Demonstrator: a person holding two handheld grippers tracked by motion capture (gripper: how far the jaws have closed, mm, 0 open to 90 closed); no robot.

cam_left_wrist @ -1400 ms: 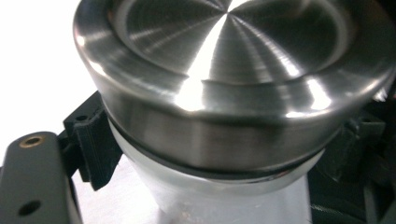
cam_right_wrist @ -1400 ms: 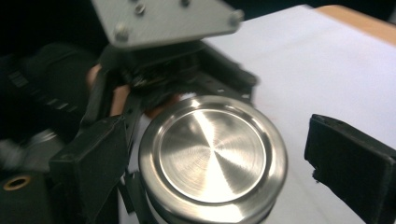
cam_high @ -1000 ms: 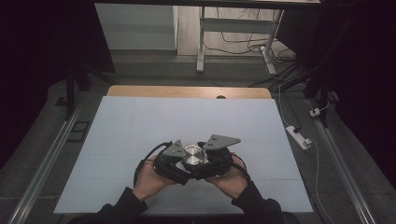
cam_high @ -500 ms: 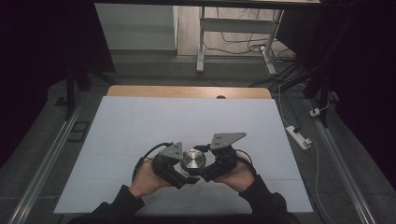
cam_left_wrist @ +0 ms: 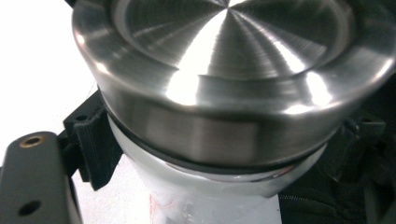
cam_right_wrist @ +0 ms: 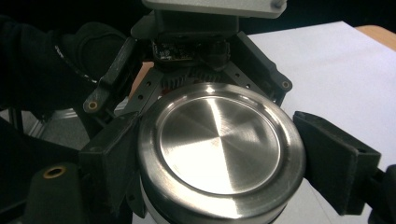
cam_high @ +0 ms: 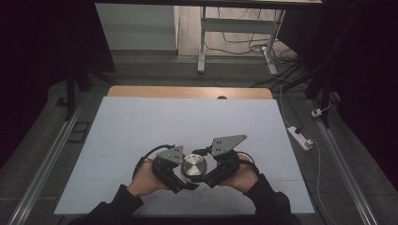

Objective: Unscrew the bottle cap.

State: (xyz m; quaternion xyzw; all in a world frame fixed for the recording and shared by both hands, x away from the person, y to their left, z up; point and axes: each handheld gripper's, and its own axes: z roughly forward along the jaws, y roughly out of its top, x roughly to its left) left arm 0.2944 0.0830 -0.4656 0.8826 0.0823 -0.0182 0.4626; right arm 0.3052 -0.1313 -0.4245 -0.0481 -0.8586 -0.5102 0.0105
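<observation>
A white jar (cam_left_wrist: 210, 196) with a brushed steel lid (cam_high: 194, 166) is held over the near middle of the table, between both hands. My left gripper (cam_left_wrist: 219, 186) is shut on the jar's white body just under the lid; its black jaws stand on either side. My right gripper (cam_right_wrist: 219, 154) comes in from the other side, and its two black pads press on the rim of the lid (cam_right_wrist: 219, 140). Its jaws have just been closing on that lid. In the high view the left gripper (cam_high: 184, 176) and the right gripper (cam_high: 205, 172) meet at the jar.
The white table top (cam_high: 187, 122) stretches away from the hands, with a wooden strip (cam_high: 187, 92) at its far edge. A power strip (cam_high: 300, 137) lies on the floor at the right. Metal stand legs (cam_high: 202, 42) and cables lie beyond the table.
The right hand has shifted slightly at the jar, and its grey plate now sits a bit farther right. The lid now faces the camera flat. The left hand has kept still.
</observation>
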